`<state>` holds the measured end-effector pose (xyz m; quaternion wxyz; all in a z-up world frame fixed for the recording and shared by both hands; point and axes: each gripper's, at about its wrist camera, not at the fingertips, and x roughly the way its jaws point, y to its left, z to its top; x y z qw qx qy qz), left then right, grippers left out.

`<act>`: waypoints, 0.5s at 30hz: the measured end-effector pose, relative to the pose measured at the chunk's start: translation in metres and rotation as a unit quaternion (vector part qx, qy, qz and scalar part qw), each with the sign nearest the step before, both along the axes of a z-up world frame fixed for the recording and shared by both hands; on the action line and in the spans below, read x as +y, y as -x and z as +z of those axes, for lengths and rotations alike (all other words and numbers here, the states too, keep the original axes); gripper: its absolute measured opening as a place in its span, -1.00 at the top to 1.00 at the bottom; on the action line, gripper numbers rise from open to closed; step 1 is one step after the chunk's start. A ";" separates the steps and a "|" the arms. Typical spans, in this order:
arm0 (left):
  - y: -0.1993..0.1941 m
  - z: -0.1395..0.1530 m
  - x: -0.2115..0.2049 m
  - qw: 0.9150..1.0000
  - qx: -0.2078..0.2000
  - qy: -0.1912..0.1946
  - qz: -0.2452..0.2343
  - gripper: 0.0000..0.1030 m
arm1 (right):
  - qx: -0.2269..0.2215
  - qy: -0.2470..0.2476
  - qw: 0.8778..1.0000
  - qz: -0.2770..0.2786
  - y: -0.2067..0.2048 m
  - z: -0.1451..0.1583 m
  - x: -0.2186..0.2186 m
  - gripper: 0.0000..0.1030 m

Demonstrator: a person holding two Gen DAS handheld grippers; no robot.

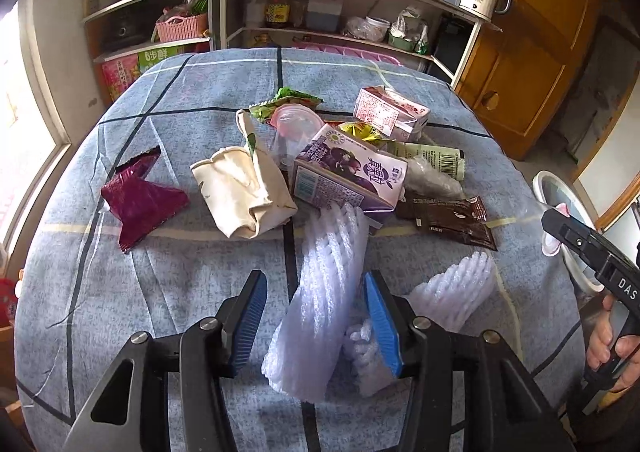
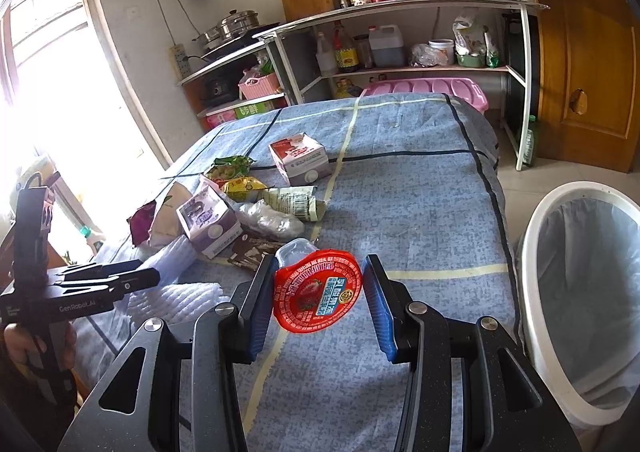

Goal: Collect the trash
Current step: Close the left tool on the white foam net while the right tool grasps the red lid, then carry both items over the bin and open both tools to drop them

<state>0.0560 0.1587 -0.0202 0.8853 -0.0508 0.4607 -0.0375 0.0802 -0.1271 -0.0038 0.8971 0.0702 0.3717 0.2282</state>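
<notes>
My left gripper (image 1: pixel 316 312) is open around a white foam net sleeve (image 1: pixel 320 300) that lies on the blue checked tablecloth (image 1: pixel 180 284); the pads do not press it. A second foam sleeve (image 1: pixel 452 292) lies to the right. My right gripper (image 2: pixel 318 294) holds a red-lidded jelly cup (image 2: pixel 318 290) between its pads, near the white lined trash bin (image 2: pixel 580 292). A pile of trash sits mid-table: a purple milk carton (image 1: pixel 348 172), a pink carton (image 1: pixel 390 114), a cloth bag (image 1: pixel 244 188), a magenta wrapper (image 1: pixel 140 200), a brown sachet (image 1: pixel 456 220).
A metal shelf (image 2: pixel 400 12) with bottles, pots and a kettle stands behind the table. A wooden door (image 2: pixel 588 52) is at the right. A bright window (image 2: pixel 48 72) is at the left. The bin (image 1: pixel 560 204) shows beyond the table's right edge.
</notes>
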 end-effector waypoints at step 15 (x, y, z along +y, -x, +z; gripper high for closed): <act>0.024 0.052 -0.009 0.997 -0.072 0.007 0.015 0.54 | -0.008 -0.022 1.000 -0.009 0.003 0.008 -0.018 0.14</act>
